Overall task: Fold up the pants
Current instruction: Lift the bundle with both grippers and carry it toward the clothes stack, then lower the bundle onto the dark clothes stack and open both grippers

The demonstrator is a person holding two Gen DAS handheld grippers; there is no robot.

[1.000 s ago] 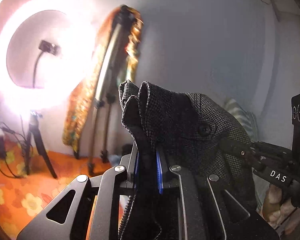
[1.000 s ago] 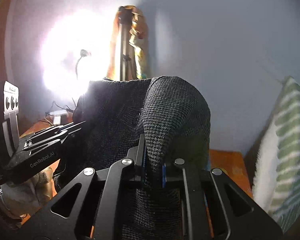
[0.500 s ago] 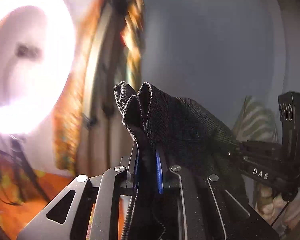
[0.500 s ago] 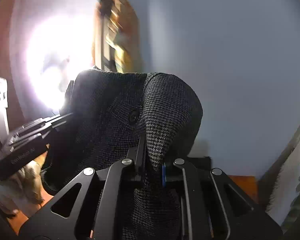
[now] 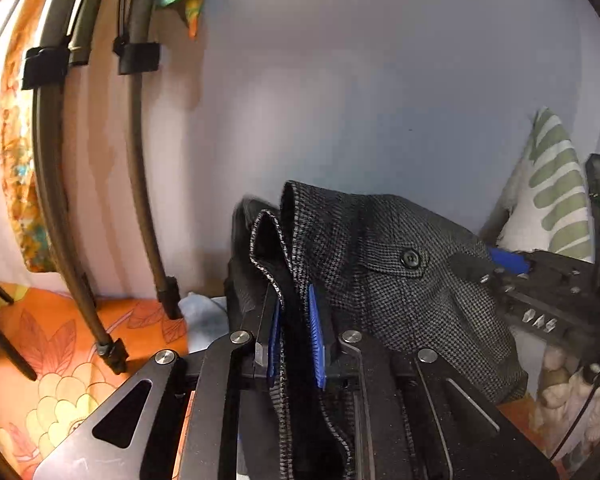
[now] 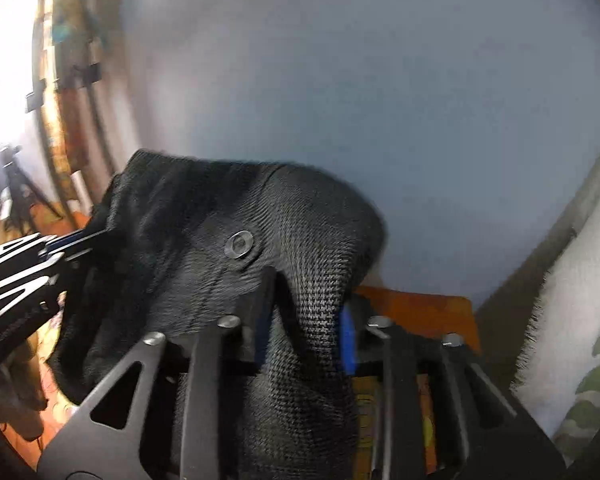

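Two tools grip one pair of grey checked pants (image 5: 400, 280), held in the air in front of a pale wall (image 5: 340, 100). The left tool (image 5: 294, 332) is clamped on a bunched edge of the cloth, its blue pads (image 5: 315, 336) pressing the fabric from both sides. The right tool (image 6: 306, 328) is likewise closed on a thick roll of the same garment, which fills the gap between its jaws. In the left view the right tool (image 5: 512, 264) shows just beside the pants on the far side of a dark button (image 5: 410, 258); in the right view the left tool (image 6: 66, 246) bites the cloth on the opposite side of that button (image 6: 240, 244). The stretch of fabric carrying the button hangs slack between the two grips, so it appears the waistband end is what is held. Below the pants lies an orange floral cover (image 5: 60, 380); whether it dresses a bed or a floor cannot be told. A striped green pillow (image 5: 552, 200) stands near the pants on the right tool's side, and tripod legs (image 5: 100, 240) lean against the wall on the left tool's side. Judged from this, folding is at an early stage: the garment is lifted and gathered, but no flat, finished fold is visible. Laying it down, smoothing it and making the folds appear to remain.
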